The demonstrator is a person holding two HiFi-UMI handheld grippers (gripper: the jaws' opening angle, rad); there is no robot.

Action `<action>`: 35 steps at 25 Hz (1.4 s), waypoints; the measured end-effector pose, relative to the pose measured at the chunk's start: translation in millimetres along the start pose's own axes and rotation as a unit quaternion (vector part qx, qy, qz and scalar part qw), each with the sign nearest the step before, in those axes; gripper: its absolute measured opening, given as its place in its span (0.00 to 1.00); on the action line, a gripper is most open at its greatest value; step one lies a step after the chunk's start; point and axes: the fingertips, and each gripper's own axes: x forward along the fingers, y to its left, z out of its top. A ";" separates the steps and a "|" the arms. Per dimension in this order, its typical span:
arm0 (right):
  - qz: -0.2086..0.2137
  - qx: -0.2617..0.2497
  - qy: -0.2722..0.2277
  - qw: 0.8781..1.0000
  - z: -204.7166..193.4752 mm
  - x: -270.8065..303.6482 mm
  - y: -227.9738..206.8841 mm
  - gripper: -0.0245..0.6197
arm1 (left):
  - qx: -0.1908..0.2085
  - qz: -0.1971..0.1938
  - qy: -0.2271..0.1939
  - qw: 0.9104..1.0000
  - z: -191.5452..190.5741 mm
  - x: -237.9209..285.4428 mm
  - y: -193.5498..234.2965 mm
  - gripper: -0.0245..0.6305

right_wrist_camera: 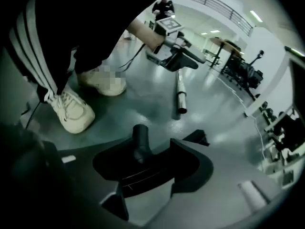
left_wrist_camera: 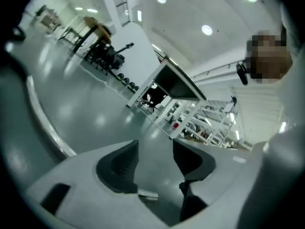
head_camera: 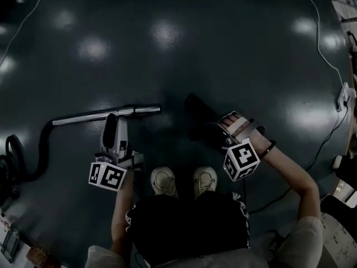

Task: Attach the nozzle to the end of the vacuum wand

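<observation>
The nozzle [head_camera: 198, 119] is seen lying on the dark floor [head_camera: 167, 49], just ahead of the person's shoes [head_camera: 163, 180] and not yet joined to the vacuum wand [head_camera: 106, 115]. The right claw [head_camera: 215, 134] is brought right over it: in the right gripper view the nozzle [right_wrist_camera: 139, 144] is framed between the jaws, its neck sticking out ahead, and the jaws are spread wide with no squeeze to be made out. The wand is laid flat on the floor, its open silver end [right_wrist_camera: 180, 94] pointed toward the nozzle with a strip of bare floor between them, and its far end run into a black hose [head_camera: 33, 161]. The left claw [head_camera: 112, 128] is held low just beside the wand; its jaws [left_wrist_camera: 155, 151] are parted wide and nothing is gripped, only floor being shown between them.
</observation>
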 end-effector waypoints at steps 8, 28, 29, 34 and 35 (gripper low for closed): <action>-0.013 -0.183 0.129 0.975 -22.5 65.5 11.7 0.40 | -0.282 0.076 -0.082 0.953 -47.5 -14.1 68.0 0.41; -0.038 -0.052 0.097 0.993 -34.4 56.7 13.4 0.34 | -0.425 0.138 -0.034 0.894 -66.9 25.9 161.5 0.31; -0.044 -0.031 0.088 0.995 -31.2 55.4 8.6 0.34 | -0.421 0.139 -0.041 0.895 -66.4 24.5 160.0 0.31; -0.084 0.022 0.073 0.994 -17.6 51.8 -20.2 0.34 | -0.430 0.116 -0.051 0.894 -70.1 13.4 134.2 0.31; -0.089 0.025 0.074 0.993 -15.0 51.5 -27.7 0.34 | -0.435 0.107 -0.048 0.893 -69.4 11.8 123.8 0.31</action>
